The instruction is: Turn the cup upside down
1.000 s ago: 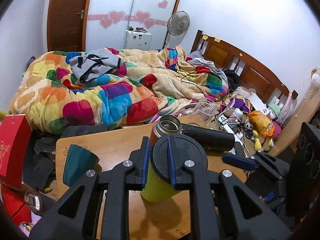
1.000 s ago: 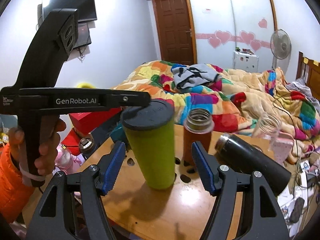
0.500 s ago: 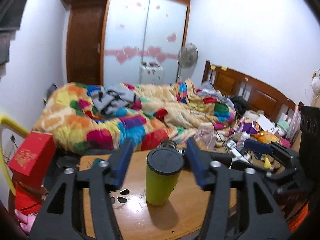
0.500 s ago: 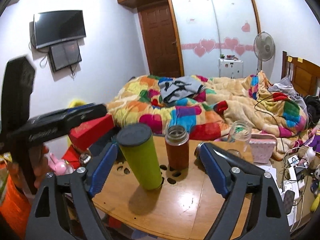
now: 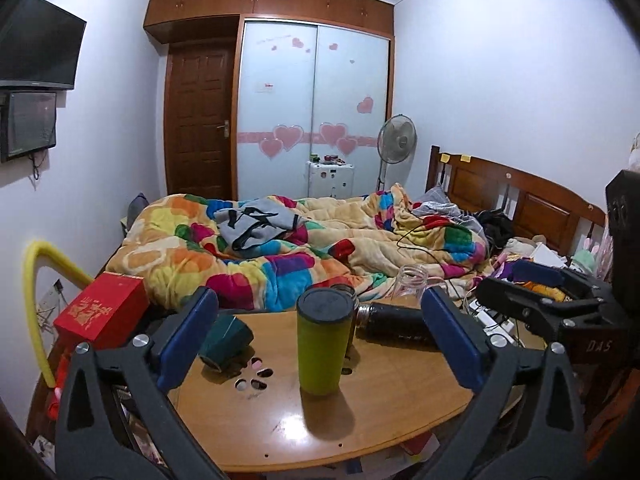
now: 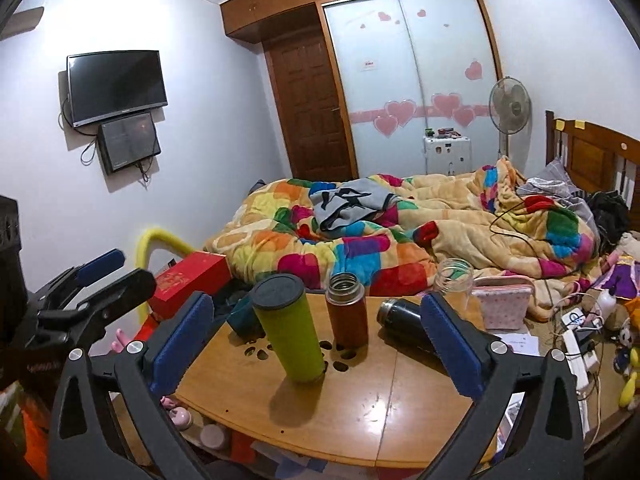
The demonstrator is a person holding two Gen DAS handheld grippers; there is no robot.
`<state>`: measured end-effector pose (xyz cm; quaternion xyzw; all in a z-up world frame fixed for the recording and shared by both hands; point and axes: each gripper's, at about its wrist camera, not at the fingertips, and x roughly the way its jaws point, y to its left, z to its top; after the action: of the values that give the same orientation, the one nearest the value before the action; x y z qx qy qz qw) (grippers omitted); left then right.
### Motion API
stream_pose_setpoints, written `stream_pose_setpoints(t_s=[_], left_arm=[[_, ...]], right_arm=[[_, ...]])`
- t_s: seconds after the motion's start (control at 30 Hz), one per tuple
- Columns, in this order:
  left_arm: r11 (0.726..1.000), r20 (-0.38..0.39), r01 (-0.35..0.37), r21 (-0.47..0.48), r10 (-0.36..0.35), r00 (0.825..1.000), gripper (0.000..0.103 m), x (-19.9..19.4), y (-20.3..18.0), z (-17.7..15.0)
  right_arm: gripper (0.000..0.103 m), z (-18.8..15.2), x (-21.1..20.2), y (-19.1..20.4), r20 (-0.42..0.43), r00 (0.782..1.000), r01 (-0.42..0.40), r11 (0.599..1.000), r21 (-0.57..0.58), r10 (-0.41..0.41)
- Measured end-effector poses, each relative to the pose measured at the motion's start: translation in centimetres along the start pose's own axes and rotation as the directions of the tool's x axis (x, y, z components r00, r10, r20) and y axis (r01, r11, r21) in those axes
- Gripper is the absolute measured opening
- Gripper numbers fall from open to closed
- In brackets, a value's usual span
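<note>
Risk here is mostly clutter. Going left to right on the counter (image 6: 360, 412): green mug (image 5: 226, 338) on its side, lime cup (image 6: 290, 328) standing on its own with the dark end up, brown flask (image 6: 347, 310) right behind it, black bottle (image 6: 404, 324) lying down. Left tongs (image 5: 320, 340) and right tongs (image 6: 316, 340) are both spread wide, pinching nothing. I'd guess any clumsy regrab tips that tall cup into the flask, or the bottle rolls.
</note>
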<state>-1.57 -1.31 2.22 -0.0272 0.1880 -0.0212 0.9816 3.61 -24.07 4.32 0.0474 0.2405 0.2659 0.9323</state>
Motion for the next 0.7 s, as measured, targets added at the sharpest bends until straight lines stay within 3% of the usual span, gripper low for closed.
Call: stream_pose_setpoints(t_s=[0.2,0.7], left_arm=[[1.000,-0.001,-0.019,-0.012,0.019,1.000,0.103,-0.4,-0.4,-1.0],[0.999,0.014,-0.040,0.007,0.040,0.999,0.103,0.0,-0.8,-1.1]], right_arm=[[0.103,-0.8,-1.2,0.4,0.005,0.999,0.043,0.998,-0.034,-0.043],[0.103,-0.5,-1.4,0.3,0.010,0.999,0.051,0.998,-0.022,-0.051]])
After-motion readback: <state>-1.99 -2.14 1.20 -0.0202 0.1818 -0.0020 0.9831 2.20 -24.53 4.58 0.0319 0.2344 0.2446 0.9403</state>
